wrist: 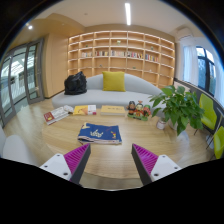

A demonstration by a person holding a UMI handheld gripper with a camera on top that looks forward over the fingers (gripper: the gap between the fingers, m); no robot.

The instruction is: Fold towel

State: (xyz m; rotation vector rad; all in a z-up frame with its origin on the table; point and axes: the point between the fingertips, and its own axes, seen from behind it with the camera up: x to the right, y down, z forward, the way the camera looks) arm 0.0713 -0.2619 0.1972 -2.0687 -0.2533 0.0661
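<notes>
The hand-held gripper [109, 160] was spread wide, its two fingers apart with nothing between them. Each finger [76, 160] showed a magenta pad on its inner face, and the other pad [145, 158] faced it across the gap. Under and ahead of the fingers lay the wooden table [120, 150], pale and round-edged.

No towel could be seen anywhere on the table or around it.

Just beyond the fingers, near the middle of the table, lay a blue book [99, 132], flat, with a picture cover. Farther back, a row of smaller things stood along the far edge: an open magazine [57, 114] off to the left, then a yellow box [84, 110], then a flat yellow book [112, 110], then a small red and dark item [137, 109] that was too small to make out. To the right of these, a leafy green plant [178, 106] rose from a white pot beside the table.

Behind the table ran a white sofa [105, 93] with a yellow cushion [114, 81] in its middle and a black bag [75, 83] on its left end. Behind the sofa, wooden shelves [122, 55] covered the wall, holding scattered books. Windows [18, 75] lined the left side of the room, and a strip light [128, 14] shone on the ceiling.
</notes>
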